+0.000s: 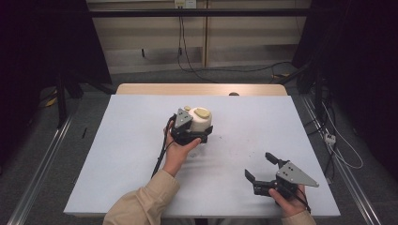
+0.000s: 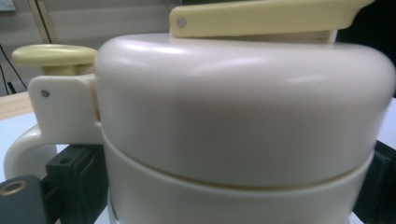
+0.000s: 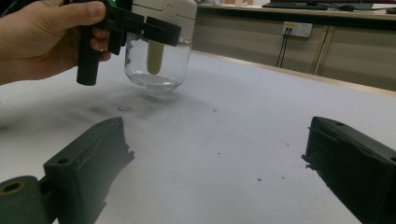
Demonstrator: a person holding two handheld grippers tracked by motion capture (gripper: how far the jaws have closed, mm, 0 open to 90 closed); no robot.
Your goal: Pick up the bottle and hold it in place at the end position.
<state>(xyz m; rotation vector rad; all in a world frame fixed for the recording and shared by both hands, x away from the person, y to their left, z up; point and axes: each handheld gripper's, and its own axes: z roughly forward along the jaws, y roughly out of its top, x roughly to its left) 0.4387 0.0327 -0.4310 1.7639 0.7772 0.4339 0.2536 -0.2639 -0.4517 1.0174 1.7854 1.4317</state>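
A cream jug [image 1: 201,119] with a pale yellow lid lever [image 2: 261,18], a yellow button [image 2: 53,55] and a clear glass base [image 3: 156,60] is held near the middle of the white table [image 1: 131,178]. My left gripper [image 1: 197,133] is shut on its body, one black jaw on each side of it. In the right gripper view the jug hangs slightly above the table, with a shadow beneath it. My right gripper [image 1: 259,165] stands open near the front right edge, with nothing between its jaws [image 3: 217,135].
A wooden strip [image 1: 202,89] runs along the table's far edge. Cables [image 1: 225,70] lie on the floor behind it, and metal rails [image 1: 37,164] flank the table. A wall socket [image 3: 297,29] sits on the cabinet at the back. Small dark specks mark the tabletop.
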